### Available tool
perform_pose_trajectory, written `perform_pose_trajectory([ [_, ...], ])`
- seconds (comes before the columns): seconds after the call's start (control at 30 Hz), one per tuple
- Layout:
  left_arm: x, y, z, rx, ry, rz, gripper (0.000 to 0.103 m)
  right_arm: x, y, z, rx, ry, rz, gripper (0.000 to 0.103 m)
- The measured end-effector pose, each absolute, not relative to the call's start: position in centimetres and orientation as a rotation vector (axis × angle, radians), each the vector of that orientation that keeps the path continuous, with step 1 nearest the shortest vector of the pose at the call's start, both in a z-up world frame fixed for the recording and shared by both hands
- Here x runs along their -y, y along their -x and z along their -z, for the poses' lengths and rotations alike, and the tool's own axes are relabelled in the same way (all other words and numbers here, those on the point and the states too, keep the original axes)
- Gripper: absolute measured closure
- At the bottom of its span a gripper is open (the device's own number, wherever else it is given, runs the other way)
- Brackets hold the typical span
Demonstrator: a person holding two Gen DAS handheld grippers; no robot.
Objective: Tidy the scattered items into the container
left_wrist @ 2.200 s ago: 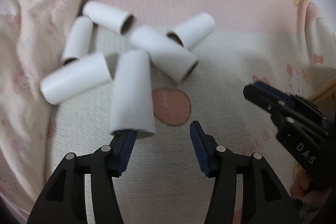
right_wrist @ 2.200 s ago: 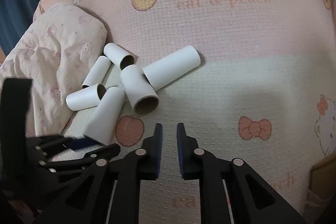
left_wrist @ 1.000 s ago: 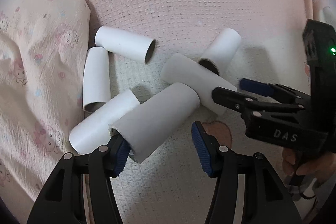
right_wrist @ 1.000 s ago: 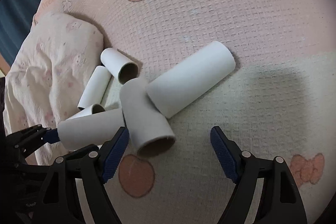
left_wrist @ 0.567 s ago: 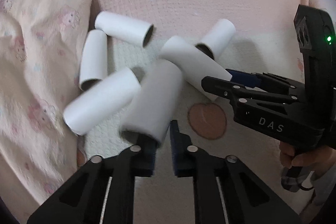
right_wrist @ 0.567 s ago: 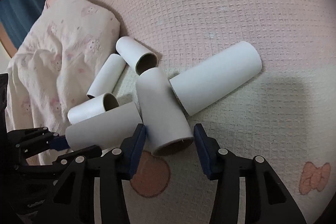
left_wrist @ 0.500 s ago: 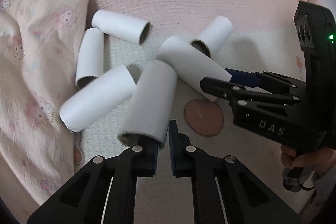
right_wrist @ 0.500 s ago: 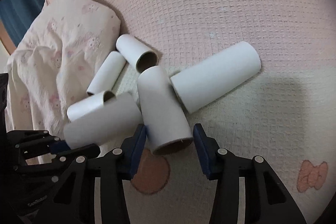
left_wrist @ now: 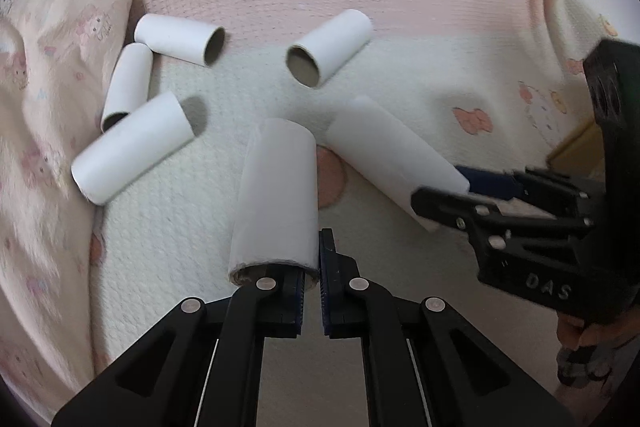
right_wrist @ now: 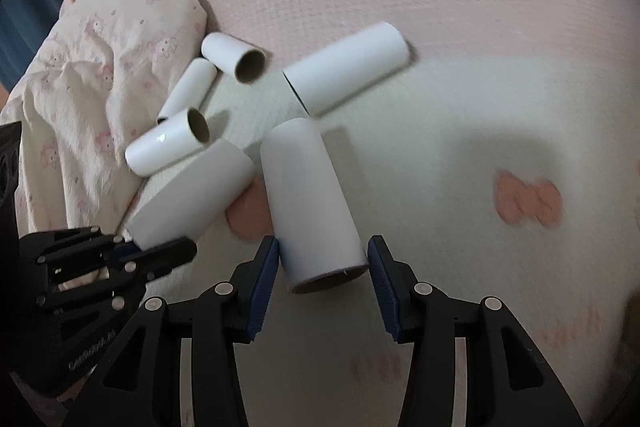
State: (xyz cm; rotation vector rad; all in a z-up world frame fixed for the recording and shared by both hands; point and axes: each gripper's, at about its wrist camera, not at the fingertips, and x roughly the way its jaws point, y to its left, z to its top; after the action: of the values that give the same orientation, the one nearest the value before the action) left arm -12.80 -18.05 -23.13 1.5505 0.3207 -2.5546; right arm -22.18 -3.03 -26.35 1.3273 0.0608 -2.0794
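Observation:
Several white cardboard tubes lie on a pink and cream cartoon-print blanket. My left gripper (left_wrist: 310,279) is shut on the wall of one tube (left_wrist: 276,195), one finger inside its near end, and holds it off the blanket. My right gripper (right_wrist: 322,279) is shut on a second tube (right_wrist: 312,199), one finger on each side, lifted. The left view shows that tube (left_wrist: 392,155) in the right gripper (left_wrist: 444,191). Other tubes lie behind: one at centre (left_wrist: 328,47), three at left (left_wrist: 180,39), (left_wrist: 126,85), (left_wrist: 132,147).
A crumpled pink printed cloth (left_wrist: 36,99) lies along the left, touching the left tubes. A yellow-brown edge, perhaps the container (left_wrist: 576,147), shows at far right behind the right gripper. A hand (left_wrist: 580,343) holds the right gripper.
Both grippers closed on a tube each and pulled them up and back from the pile. The remaining tubes now lie apart behind them.

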Motion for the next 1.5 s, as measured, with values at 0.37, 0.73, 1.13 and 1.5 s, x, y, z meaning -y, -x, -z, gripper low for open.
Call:
perform_pose_trajectory([
  [0.37,13.9,8.0,23.3,-0.356,-1.567,2.59,0.096,-0.1,16.6,26.3,-0.054,-1.49,2.022,0.059],
  [0.73,11.8,5.1,23.3,-0.265,-1.592,2.588,0.096,-1.6,12.0,25.9,-0.161,-1.573,2.035,0.059],
  [1.13,11.0,2.6,25.2,-0.222,-1.701,2.471,0.081,-2.7,9.1,27.6,-0.245,-1.736,1.996,0.059],
  [1.5,10.4,0.6,23.1,-0.156,-1.766,2.516,0.043,-2.4,8.6,26.1,-0.285,-1.684,2.031,0.027],
])
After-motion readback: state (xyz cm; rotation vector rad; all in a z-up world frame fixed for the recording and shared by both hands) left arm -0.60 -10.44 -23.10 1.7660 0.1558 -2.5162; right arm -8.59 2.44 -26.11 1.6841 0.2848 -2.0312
